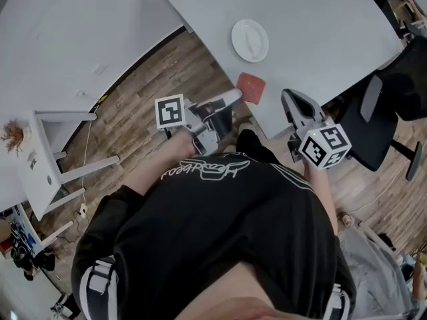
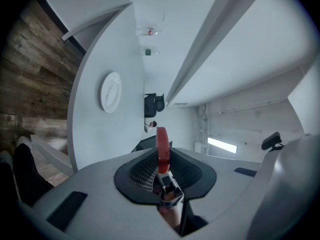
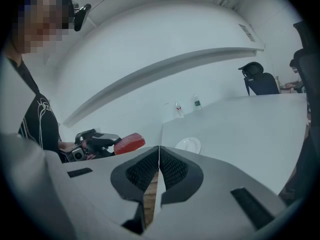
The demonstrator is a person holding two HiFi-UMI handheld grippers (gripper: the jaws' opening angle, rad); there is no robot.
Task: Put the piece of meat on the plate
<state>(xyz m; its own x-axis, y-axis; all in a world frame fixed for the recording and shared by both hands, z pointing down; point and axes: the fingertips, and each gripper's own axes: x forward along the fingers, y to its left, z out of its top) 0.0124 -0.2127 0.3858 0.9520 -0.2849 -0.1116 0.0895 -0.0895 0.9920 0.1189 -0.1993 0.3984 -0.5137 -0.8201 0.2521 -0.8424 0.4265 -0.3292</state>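
The plate (image 1: 250, 40) looks glossy, the piece of meat (image 2: 162, 144) smooth, the table (image 1: 320, 19) matt, the floor (image 1: 153, 79) grained wood.

Plate (image 1: 250, 40) on table (image 1: 320, 19), beyond meat (image 1: 251, 87)

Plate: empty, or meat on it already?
Empty. The white plate lies bare on the table, while the red piece of meat is clamped in the left gripper, off the plate.

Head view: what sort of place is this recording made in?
Probably an office or meeting room. Long white tables fill most of the space, a black office chair stands beside one of them, and the floor is wood-plank floor with no kitchen fittings in sight.
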